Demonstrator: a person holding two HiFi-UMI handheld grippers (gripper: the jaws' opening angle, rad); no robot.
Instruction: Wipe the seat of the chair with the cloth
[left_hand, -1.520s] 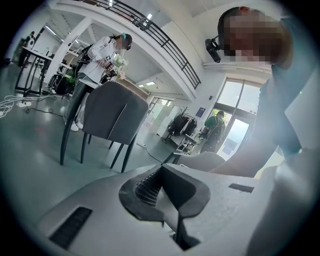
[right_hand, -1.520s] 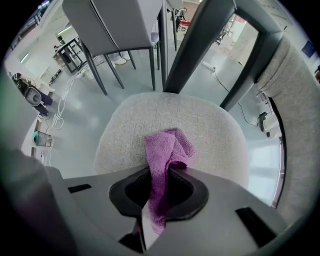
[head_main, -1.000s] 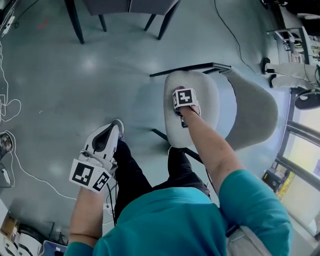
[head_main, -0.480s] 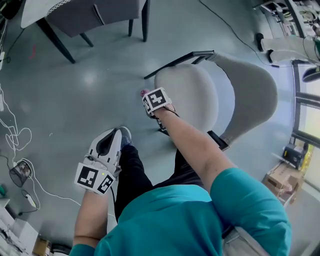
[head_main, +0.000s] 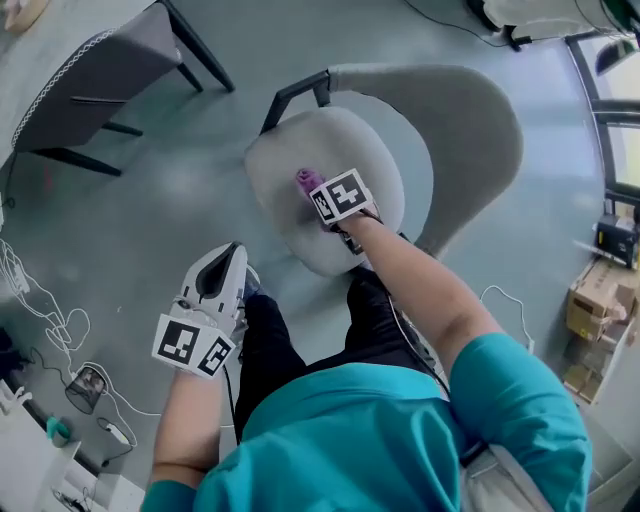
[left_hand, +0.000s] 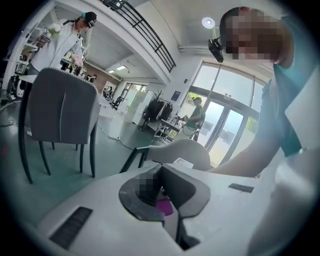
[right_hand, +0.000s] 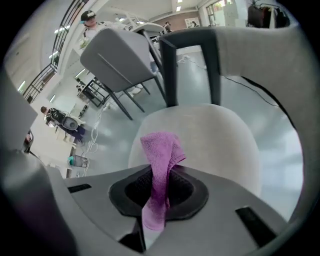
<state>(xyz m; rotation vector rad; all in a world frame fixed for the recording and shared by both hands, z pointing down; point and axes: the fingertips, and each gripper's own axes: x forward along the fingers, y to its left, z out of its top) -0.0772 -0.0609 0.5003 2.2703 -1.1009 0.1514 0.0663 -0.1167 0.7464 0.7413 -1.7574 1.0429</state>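
A dark grey chair (head_main: 92, 68) on black legs stands at the far left of the glossy grey floor (head_main: 150, 220). White cables (head_main: 48, 305) trail loose over the floor at the near left, and cardboard boxes (head_main: 598, 300) are stacked at the right edge. Farther off, a person in a white coat (left_hand: 68, 37) stands behind that chair, beneath a black balcony railing (left_hand: 145, 36). Tall glass doors (left_hand: 226, 130) let in daylight.

**Floor and seat**

Floor (head_main: 130, 230): grey, glossy, with light spots. Standing on it are a pale chair (head_main: 470, 130) with a black frame at top centre and a dark chair (head_main: 90, 75) at upper left. White cables (head_main: 45, 300) loop loose along the left edge. Cardboard boxes (head_main: 600, 305) at the right edge. Seat (head_main: 285, 190) of the pale chair: rounded, with a purple cloth (head_main: 307, 181) over its middle, contact unclear.
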